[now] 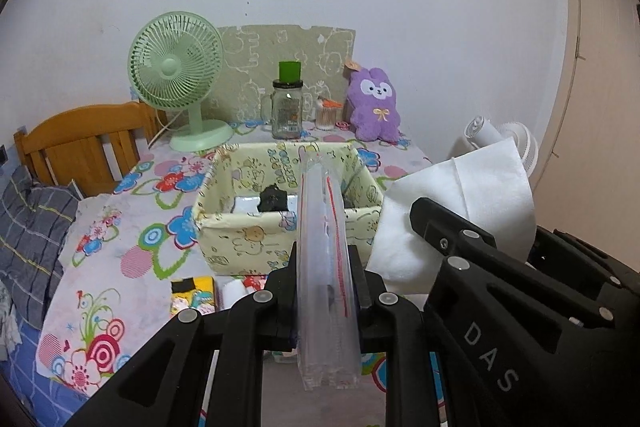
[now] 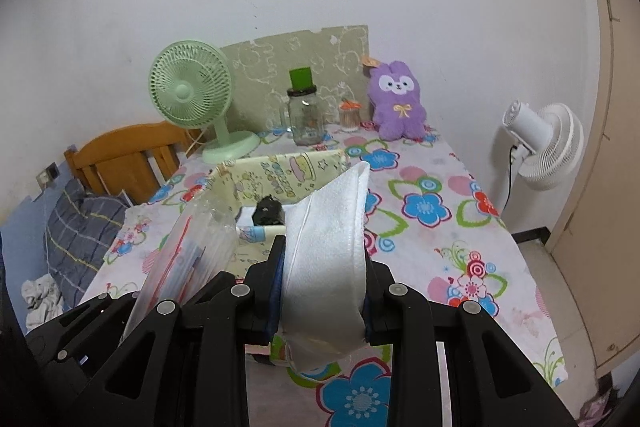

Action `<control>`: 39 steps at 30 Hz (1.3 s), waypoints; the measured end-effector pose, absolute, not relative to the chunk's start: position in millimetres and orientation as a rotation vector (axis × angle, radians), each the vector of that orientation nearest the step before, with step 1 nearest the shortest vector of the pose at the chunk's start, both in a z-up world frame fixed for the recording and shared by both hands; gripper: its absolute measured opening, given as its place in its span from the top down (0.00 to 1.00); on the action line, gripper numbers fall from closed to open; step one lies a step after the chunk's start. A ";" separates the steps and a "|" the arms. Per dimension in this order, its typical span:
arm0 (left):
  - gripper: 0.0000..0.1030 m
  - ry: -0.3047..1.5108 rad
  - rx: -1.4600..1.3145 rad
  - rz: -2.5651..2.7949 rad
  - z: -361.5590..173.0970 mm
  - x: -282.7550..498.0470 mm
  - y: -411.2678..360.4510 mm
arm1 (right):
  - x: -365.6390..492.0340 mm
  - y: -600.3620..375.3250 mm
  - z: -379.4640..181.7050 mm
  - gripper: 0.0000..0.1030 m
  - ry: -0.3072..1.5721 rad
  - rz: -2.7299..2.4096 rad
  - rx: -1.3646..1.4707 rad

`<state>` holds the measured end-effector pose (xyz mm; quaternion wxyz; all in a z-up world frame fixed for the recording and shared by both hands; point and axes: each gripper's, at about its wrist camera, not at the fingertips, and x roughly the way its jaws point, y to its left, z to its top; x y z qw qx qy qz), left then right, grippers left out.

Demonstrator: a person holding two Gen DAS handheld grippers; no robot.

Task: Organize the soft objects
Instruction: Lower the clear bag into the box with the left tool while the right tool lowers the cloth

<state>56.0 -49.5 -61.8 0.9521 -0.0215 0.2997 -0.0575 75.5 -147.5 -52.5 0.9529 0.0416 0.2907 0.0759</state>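
My left gripper (image 1: 326, 291) is shut on a clear zip bag (image 1: 325, 267) with a red seal line, held edge-on above the table in front of the yellow cartoon-print fabric box (image 1: 240, 231). My right gripper (image 2: 325, 283) is shut on a folded white cloth (image 2: 332, 247); the cloth also shows in the left wrist view (image 1: 456, 203), at the right. The box (image 2: 280, 171) holds a small black object (image 2: 269, 211) and a white item. The clear bag (image 2: 188, 255) sits left in the right wrist view.
A purple plush bunny (image 1: 374, 105), a green desk fan (image 1: 176, 75), a glass jar with a green lid (image 1: 287, 107) and a swab pot stand at the back of the floral table (image 2: 460, 227). Tissue packs (image 1: 192, 297) lie near the front. A white fan (image 2: 544, 143) stands right.
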 end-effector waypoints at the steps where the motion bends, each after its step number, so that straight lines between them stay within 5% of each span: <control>1: 0.84 0.605 -0.043 -0.116 -59.7 55.5 -48.7 | 74.9 -146.7 -50.6 0.68 0.587 0.156 0.083; 39: 0.84 0.580 -0.051 -0.072 -44.9 125.8 -18.0 | 145.3 -117.4 -29.7 0.68 0.556 0.192 0.062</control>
